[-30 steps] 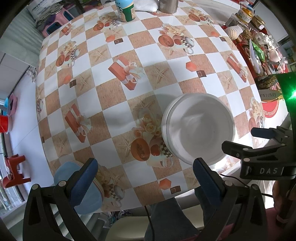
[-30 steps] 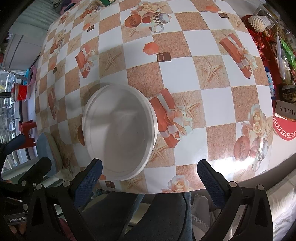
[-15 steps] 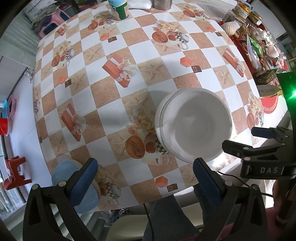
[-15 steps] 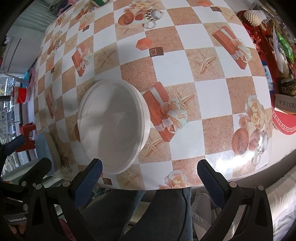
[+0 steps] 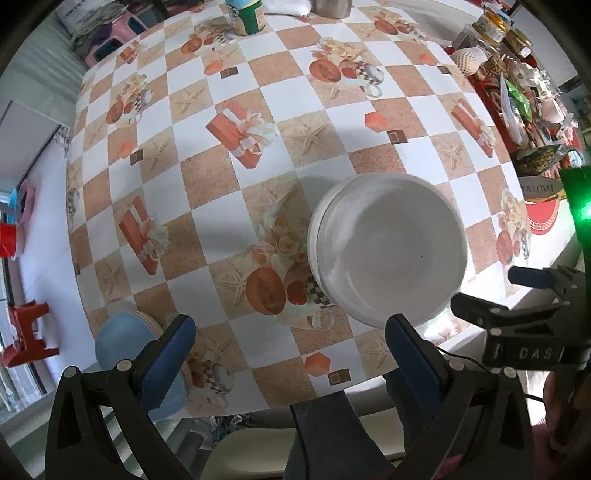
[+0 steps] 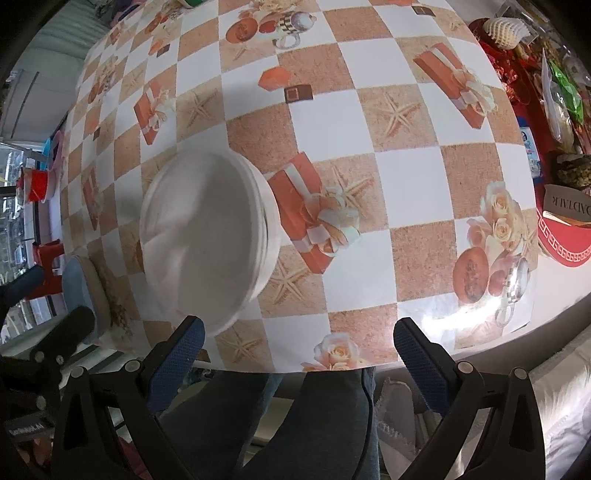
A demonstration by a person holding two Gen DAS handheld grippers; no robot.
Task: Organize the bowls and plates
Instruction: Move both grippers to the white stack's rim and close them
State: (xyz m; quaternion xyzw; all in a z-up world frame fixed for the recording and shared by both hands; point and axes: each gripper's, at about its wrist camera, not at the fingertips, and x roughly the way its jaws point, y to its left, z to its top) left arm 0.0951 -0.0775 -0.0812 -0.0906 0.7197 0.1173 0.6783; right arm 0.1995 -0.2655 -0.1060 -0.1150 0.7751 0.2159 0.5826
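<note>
A stack of white bowls (image 5: 388, 251) stands on the checked tablecloth near the table's front edge; it also shows in the right wrist view (image 6: 207, 240). A stack of blue bowls (image 5: 125, 343) sits at the front left corner, also at the left edge of the right wrist view (image 6: 83, 291). My left gripper (image 5: 291, 339) is open and empty, held above the front edge between the two stacks. My right gripper (image 6: 295, 343) is open and empty, just right of the white bowls. The right gripper appears in the left wrist view (image 5: 517, 314).
A green-labelled jar (image 5: 249, 14) and a metal container (image 5: 330, 7) stand at the table's far edge. Jars, packets and a red box (image 5: 543, 218) crowd the right side. Red stools (image 5: 29, 339) stand on the floor at left. The person's legs (image 6: 314, 424) are below the front edge.
Both grippers have drawn back and up from the table, so the bowls and cloth look smaller and farther away. Nothing was taken hold of or moved.
</note>
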